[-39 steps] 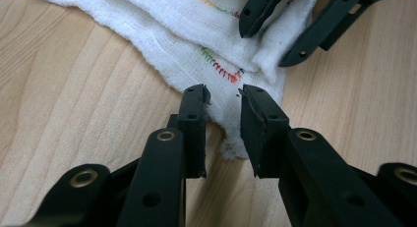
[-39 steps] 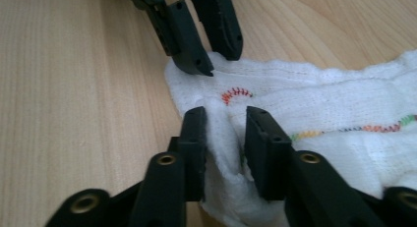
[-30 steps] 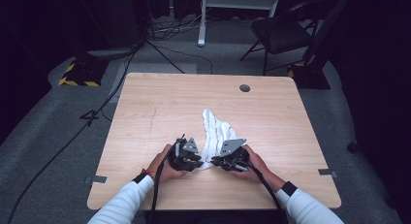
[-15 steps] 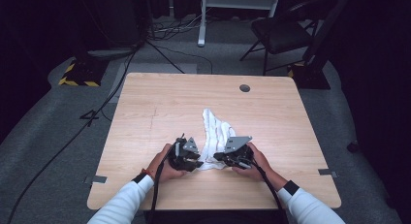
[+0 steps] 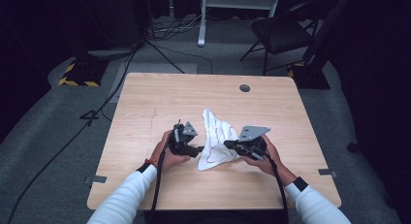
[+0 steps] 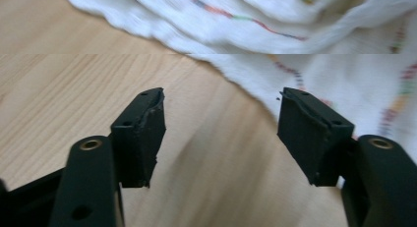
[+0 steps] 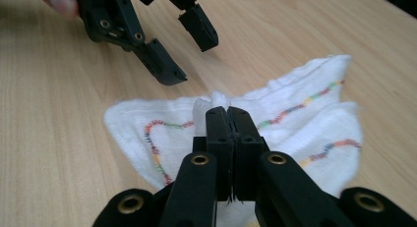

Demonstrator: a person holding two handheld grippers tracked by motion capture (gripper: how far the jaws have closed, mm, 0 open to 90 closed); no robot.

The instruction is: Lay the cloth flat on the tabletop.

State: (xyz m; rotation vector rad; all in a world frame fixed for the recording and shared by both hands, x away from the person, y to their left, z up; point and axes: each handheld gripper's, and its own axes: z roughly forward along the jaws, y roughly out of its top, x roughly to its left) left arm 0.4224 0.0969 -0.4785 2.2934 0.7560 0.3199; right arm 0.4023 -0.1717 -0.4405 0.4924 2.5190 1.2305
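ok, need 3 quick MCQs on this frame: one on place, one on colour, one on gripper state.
1. Where does the white cloth lie?
A. between the two grippers
B. on the chair
C. at the table's far left corner

2. What marks the cloth?
A. a plain black border
B. multicoloured stitching
C. blue checks

3. How do the grippers stand?
A. both open
B. left gripper open, right gripper shut on the cloth
C. left shut on the cloth, right open

Answers: 1 A, the high view shows it between them on the table; 2 B, red, green and yellow stitches; 3 B, the left fingers stand apart over bare wood, having just been opening.
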